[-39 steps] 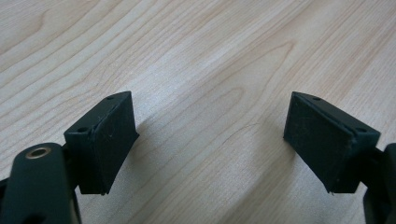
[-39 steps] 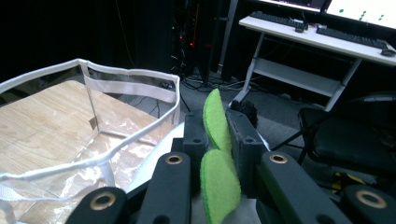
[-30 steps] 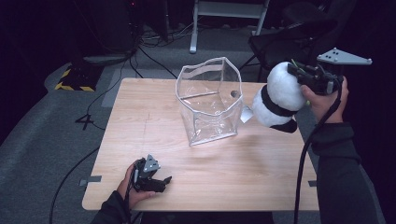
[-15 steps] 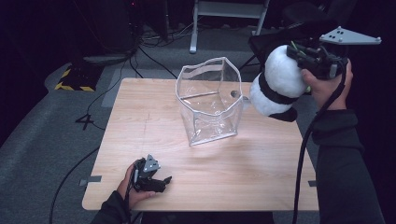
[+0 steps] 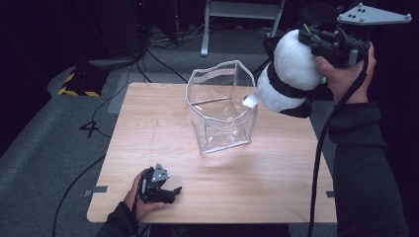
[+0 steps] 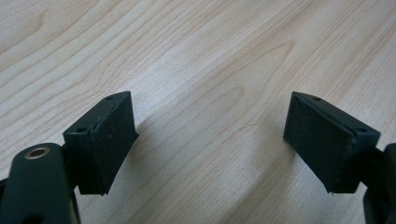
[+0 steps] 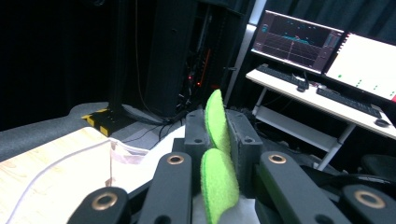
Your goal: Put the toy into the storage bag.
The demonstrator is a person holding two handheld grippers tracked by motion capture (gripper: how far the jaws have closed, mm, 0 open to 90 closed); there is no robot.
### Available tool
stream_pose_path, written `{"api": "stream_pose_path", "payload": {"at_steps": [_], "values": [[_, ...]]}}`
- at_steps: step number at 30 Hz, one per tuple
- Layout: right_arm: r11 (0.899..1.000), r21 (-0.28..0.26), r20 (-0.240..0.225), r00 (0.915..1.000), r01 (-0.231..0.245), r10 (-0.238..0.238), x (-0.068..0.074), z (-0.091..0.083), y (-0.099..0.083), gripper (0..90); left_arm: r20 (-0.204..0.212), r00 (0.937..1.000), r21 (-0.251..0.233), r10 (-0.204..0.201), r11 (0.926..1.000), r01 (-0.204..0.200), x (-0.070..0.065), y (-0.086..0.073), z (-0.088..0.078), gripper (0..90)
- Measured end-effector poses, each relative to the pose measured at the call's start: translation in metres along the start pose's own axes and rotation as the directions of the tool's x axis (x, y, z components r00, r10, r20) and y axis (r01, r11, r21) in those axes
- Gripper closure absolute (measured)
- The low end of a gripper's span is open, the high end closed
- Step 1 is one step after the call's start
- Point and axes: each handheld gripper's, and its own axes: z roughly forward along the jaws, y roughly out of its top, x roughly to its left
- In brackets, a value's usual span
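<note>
Right gripper [image 5: 316,42] fingers are pinching the panda's [image 5: 286,76] green part above the bag [image 5: 222,113]; left gripper [image 5: 165,190] fingers are resting apart, empty, on the surface [image 5: 148,123].

The right tongs [image 5: 316,42] are raised high with jaws clamped together, while the left tongs [image 5: 170,191] rest low, jaws parted.
</note>
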Motion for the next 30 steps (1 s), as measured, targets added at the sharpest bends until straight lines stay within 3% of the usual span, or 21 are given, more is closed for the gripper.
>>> {"api": "stream_pose_path", "payload": {"at_steps": [17, 30], "values": [[0.999, -0.048, -0.088, 0.9961, -0.001, -0.003, 0.035, 0.026, 0.021, 80.6, 0.003, 1.0, 0.0, 0.0, 1.0, 0.0, 0.0, 0.0, 0.0, 16.9], [0.999, -0.043, -0.155, 0.9878, 0.011, -0.018, 0.066, 0.058, 0.027, 80.9, 0.001, 1.0, -0.001, 0.001, 1.0, -0.001, 0.0, 0.0, 0.0, 17.1]]}}
